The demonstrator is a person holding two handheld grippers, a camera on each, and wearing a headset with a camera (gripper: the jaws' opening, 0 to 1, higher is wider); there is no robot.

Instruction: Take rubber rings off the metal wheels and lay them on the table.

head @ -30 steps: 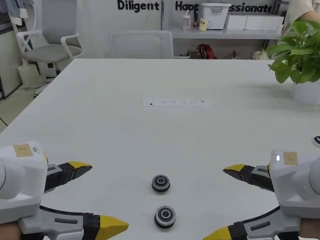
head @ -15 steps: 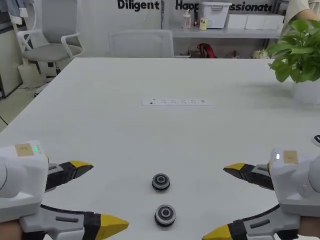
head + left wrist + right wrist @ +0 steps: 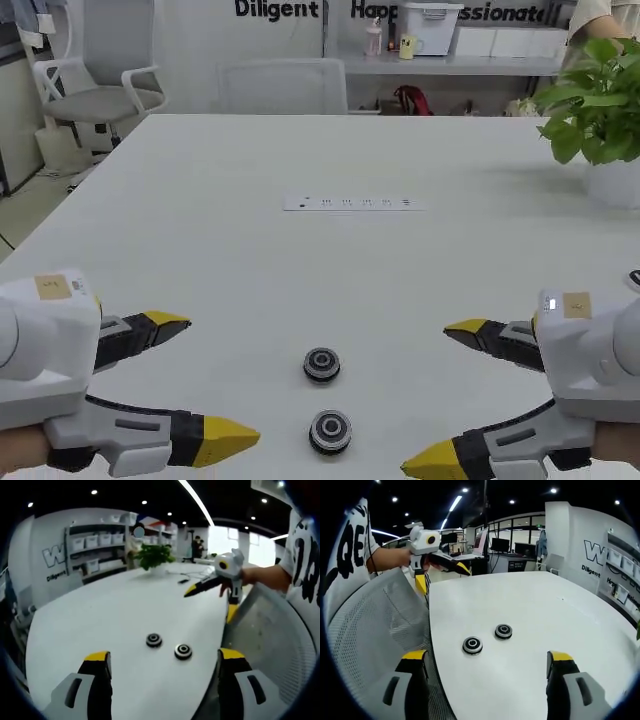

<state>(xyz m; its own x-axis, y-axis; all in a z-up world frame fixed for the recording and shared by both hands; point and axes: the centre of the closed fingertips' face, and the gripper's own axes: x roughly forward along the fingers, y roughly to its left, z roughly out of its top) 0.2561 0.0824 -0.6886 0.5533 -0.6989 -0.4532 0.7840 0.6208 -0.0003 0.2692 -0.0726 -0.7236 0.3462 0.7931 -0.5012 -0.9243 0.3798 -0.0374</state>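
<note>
Both claws gape wide and empty over the near edge of the table (image 3: 350, 275), left claw (image 3: 220, 380) and right claw (image 3: 426, 398). Between them, touching neither, two metal wheels lie flat, the nearer wheel (image 3: 330, 431) just before the farther wheel (image 3: 321, 365), rubber rings (image 3: 313, 433) on both. Beyond lies a power strip (image 3: 346, 204); far right, a plant (image 3: 595, 100).

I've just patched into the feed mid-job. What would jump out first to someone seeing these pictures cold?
Two small dark-rimmed metal wheels, the farther wheel and the nearer wheel, lie flat and close together near the front edge of the white table. The left gripper and right gripper flank them, their yellow-tipped jaws wide open and holding nothing. A potted plant stands at the table's far right.
</note>
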